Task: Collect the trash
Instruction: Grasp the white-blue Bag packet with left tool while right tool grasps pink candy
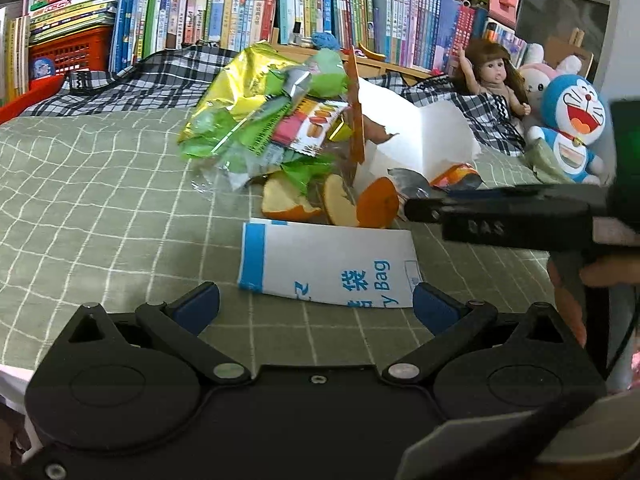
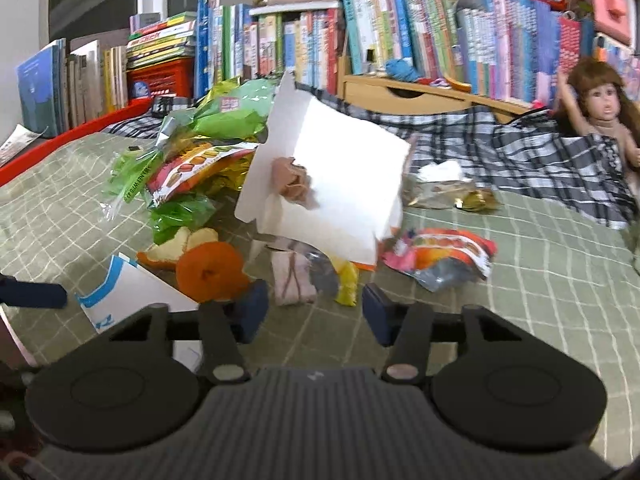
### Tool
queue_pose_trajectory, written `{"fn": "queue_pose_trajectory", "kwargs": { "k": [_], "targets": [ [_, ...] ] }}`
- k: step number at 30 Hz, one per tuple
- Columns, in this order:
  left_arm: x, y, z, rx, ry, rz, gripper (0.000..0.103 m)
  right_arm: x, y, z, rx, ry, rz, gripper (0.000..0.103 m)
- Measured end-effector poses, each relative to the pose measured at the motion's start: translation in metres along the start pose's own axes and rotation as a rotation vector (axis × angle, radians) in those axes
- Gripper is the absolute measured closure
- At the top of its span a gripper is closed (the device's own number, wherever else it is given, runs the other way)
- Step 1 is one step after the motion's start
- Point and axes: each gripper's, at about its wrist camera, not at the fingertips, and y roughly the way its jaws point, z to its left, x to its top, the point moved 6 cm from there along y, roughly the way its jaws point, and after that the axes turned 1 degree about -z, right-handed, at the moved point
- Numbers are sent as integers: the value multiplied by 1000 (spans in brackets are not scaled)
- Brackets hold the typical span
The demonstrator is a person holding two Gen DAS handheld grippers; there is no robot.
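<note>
From the left wrist, the left tool stands released, wide apart over the green checked bed cover, with the white and blue paper bag lying flat just ahead. Beyond it sit orange peels and a heap of snack wrappers.

From the right wrist, the right tool is half parted with nothing between its pads; an orange peel sits just beside its left pad, a torn white box behind.

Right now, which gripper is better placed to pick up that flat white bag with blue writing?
Probably the left gripper: the white bag lies straight ahead between its open fingers, while from the right gripper it sits off to the side.
</note>
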Motion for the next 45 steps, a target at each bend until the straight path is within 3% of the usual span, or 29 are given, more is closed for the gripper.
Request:
{"fn": "queue_pose_trajectory", "kwargs": {
  "k": [6,8,12,17,19,20,27,28,30,34,39,45],
  "targets": [
    [0,7,-2,-16,-5,7,0,4,19,4,26,-37,37,54],
    [1,7,0,-20,-28,7,4,4,21,6,24,-41,41,62],
    [7,6,9,-8,-117,6,38,2,19,10,48,-40,33,68],
    [12,10,16,-7,-231,19,66,-3,7,15,65,-43,13,73],
    [12,11,17,-21,-271,31,84,-5,2,15,66,-35,5,73],
    [12,11,18,-26,-291,36,85,-6,-1,14,65,-33,2,73],
    [17,8,28,27,-300,10,82,-22,-21,12,35,-50,9,73],
    [16,6,28,28,-303,10,78,-24,-24,12,34,-47,9,73],
    [14,1,28,30,-299,13,59,-27,-29,11,24,-45,3,73],
    [11,-13,20,10,-255,13,49,-32,-37,6,-6,-61,-4,73],
    [3,-19,5,-88,-270,64,48,-39,-45,9,50,-53,8,73],
    [-1,-11,-2,-91,-290,79,41,-47,-56,31,132,-90,17,73]
  ]
}}
